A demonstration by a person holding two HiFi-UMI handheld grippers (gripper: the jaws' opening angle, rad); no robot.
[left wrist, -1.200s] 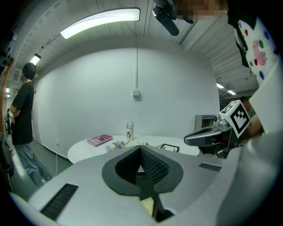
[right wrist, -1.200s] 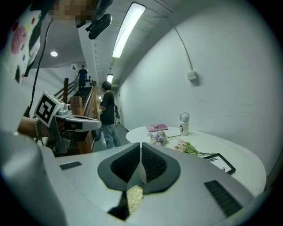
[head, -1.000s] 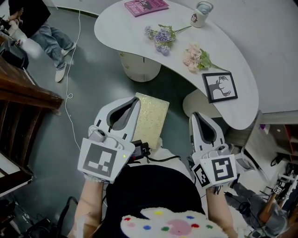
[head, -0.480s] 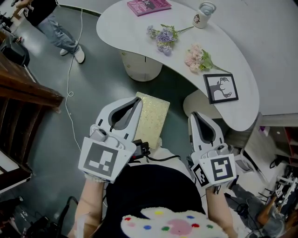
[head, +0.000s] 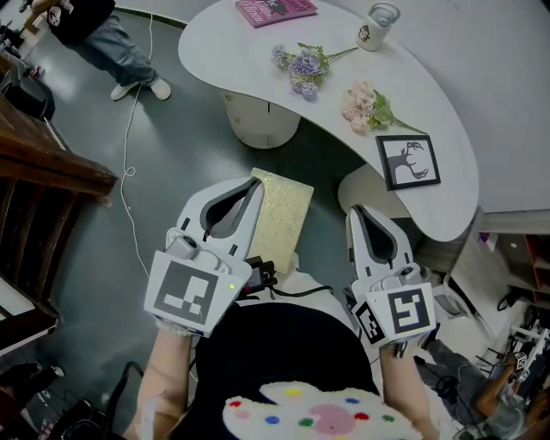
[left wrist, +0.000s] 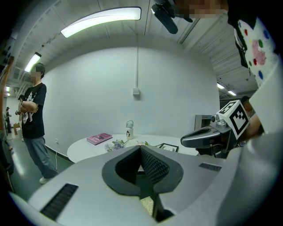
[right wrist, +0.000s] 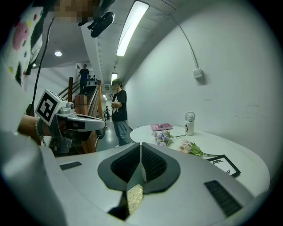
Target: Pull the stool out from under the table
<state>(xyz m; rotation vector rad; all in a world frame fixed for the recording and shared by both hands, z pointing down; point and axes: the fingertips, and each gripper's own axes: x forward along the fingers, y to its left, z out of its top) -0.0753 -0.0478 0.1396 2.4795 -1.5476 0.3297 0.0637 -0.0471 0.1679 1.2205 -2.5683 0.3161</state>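
The stool (head: 284, 215) has a square, glittery pale-gold top and stands on the dark floor in front of the white curved table (head: 447, 163). My left gripper (head: 253, 185) hovers over the stool's left edge, jaws shut and empty. My right gripper (head: 359, 212) hangs to the stool's right, near a white table leg (head: 365, 191), also shut on nothing. In the left gripper view the left gripper (left wrist: 140, 148) points at the table, and a bit of stool (left wrist: 147, 204) shows below its jaws. The right gripper (right wrist: 140, 145) likewise shows the stool (right wrist: 134, 194) beneath.
On the table lie a pink book (head: 275, 10), a small bottle (head: 374, 24), two flower sprigs (head: 301, 67) and a framed picture (head: 407, 163). A second table leg (head: 258, 120) stands behind the stool. A person (head: 103, 34) walks at top left; a wooden stair (head: 43, 163) and a cable (head: 129, 155) are on the left.
The person at top left has stepped to the right across the floor. Both grippers and the stool have stayed where they were.
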